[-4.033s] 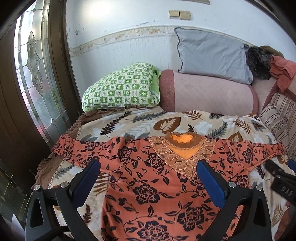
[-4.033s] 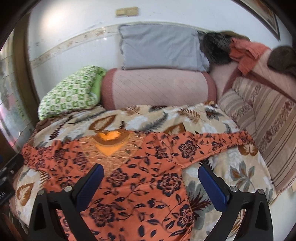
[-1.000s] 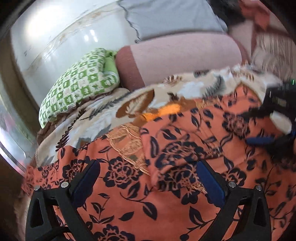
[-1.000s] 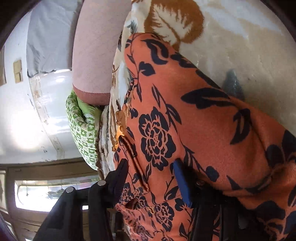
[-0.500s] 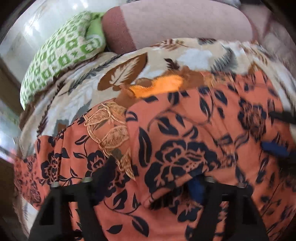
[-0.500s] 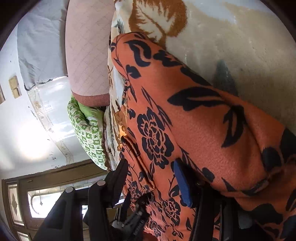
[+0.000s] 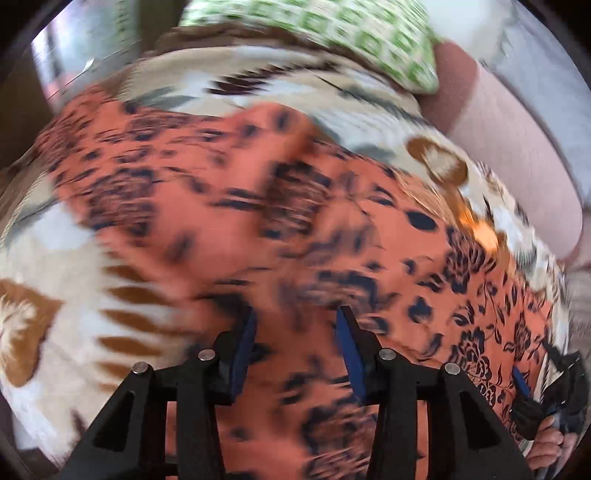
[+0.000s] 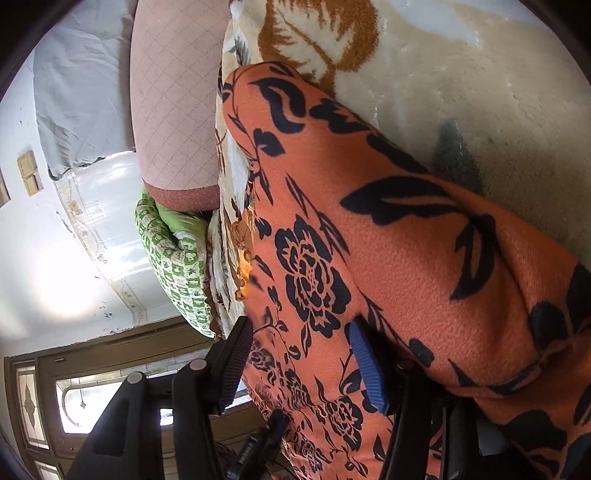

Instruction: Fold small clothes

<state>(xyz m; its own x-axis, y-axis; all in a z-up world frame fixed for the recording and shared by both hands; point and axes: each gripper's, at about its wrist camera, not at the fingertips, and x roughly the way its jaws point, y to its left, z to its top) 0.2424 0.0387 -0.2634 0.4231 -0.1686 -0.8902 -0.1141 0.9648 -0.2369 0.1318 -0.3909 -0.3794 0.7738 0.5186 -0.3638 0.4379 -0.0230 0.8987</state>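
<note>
Orange floral blouse (image 7: 229, 206) lies spread on the bed's leaf-print blanket (image 7: 66, 295). I have the left tool (image 7: 295, 334) and the right tool (image 8: 301, 349) each pinching cloth, mid sleeve-fold I judge; next I carry the fabric across and let go flat.

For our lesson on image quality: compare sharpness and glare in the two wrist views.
Left wrist view: motion blur smears the orange floral garment and green checked pillow. Right wrist view: sharp weave on the garment, glare on the white wall.
</note>
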